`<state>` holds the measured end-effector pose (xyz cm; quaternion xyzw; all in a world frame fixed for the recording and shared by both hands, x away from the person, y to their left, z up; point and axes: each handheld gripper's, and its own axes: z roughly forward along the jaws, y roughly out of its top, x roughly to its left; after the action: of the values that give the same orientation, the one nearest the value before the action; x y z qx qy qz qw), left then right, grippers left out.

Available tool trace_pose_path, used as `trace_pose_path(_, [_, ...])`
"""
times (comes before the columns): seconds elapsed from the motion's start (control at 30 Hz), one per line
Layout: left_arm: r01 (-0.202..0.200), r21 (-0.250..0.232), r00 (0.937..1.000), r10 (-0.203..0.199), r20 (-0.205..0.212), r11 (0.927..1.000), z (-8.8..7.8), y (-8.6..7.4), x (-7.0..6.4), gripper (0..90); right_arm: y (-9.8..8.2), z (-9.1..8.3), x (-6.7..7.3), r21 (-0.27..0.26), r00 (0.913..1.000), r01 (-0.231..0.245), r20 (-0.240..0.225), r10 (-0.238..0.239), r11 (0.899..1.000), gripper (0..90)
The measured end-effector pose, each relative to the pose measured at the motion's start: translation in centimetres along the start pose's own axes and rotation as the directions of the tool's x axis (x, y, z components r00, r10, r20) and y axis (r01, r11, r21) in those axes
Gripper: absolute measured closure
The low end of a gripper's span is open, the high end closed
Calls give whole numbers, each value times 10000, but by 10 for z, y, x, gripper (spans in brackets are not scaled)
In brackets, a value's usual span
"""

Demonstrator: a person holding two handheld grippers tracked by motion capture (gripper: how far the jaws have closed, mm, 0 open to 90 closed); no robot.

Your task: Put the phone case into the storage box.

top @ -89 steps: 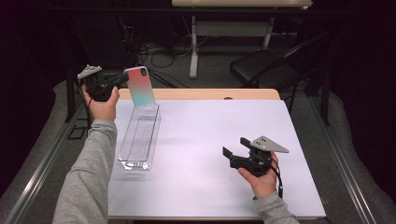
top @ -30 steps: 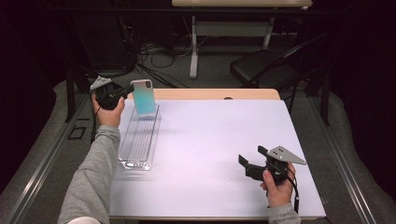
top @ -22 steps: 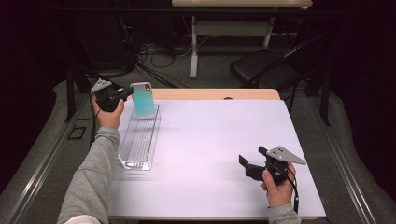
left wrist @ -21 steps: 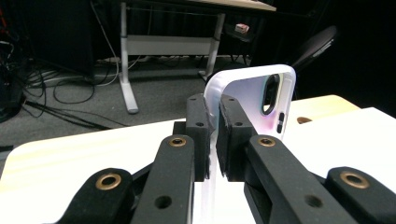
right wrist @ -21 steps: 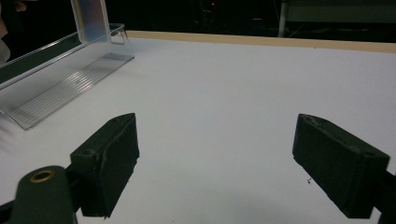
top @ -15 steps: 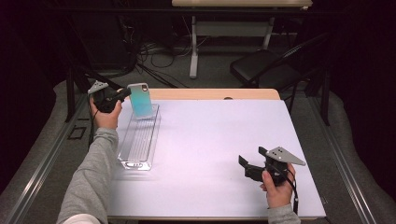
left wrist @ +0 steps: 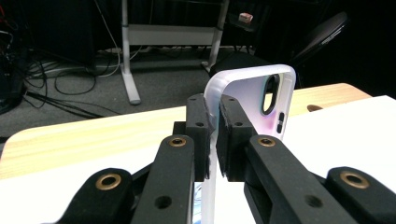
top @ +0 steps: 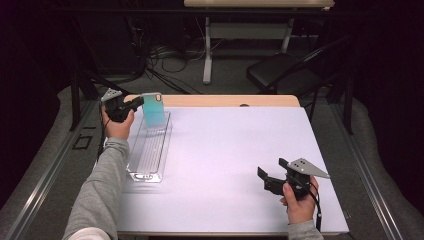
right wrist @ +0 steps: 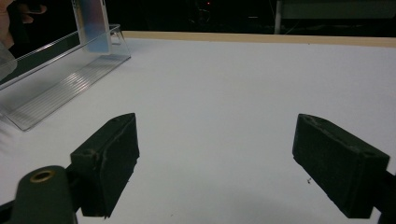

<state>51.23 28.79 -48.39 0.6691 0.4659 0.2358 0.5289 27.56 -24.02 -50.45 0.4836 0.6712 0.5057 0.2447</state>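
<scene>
High view first, from the left edge across: the person's left hand (top: 118,127) carries the left gripper (top: 136,103) at the far left corner of the table (top: 225,150), its jaws pointing to the right. They are pinched tight on the edge of a phone case (top: 153,109), which stands upright just past the fingertips. Its lower end hangs over the far end of a clear plastic tray (top: 150,150); whether it touches the tray floor I cannot tell from here. The tray runs lengthwise from beneath the case toward the person's side of the table, just right of the left sleeve (top: 100,190).

Left gripper view shows the grip up close: both pads (left wrist: 198,130) press on the case's translucent white rim (left wrist: 212,154), one on either side, and the case (left wrist: 280,100) rises beyond the fingertips with its camera cut-out toward the top.

Farther right, well apart from the tray, the right hand (top: 299,202) holds the right gripper (top: 270,171) low above the white tabletop, near the front right corner. Its jaws stand wide apart with nothing between them. In the right gripper view, bare table lies between the two pads (right wrist: 112,154), while the tray (right wrist: 60,74) and the case (right wrist: 93,25) sit far off beyond the left fingertip.
</scene>
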Motion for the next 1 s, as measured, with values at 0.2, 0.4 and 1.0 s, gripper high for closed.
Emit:
trace_pose_path(0.2, [-99, 137, 9999, 99, 31, 9999, 4, -2, -1, 842, -1, -1, -2, 16, 10000, -24, 48, 24, 10000, 142])
trace_pose_path(0.4, [-218, 307, 9998, 218, -3, 9993, 8, -5, -1, 842, -1, -1, -1, 59, 10000, -16, 41, 15, 10000, 142])
trace_pose_path(1.0, [-419, 232, 9991, 419, -6, 9989, 12, -7, 0, 842, -1, 0, -1, 64, 10000, 55, 70, -56, 10000, 142])
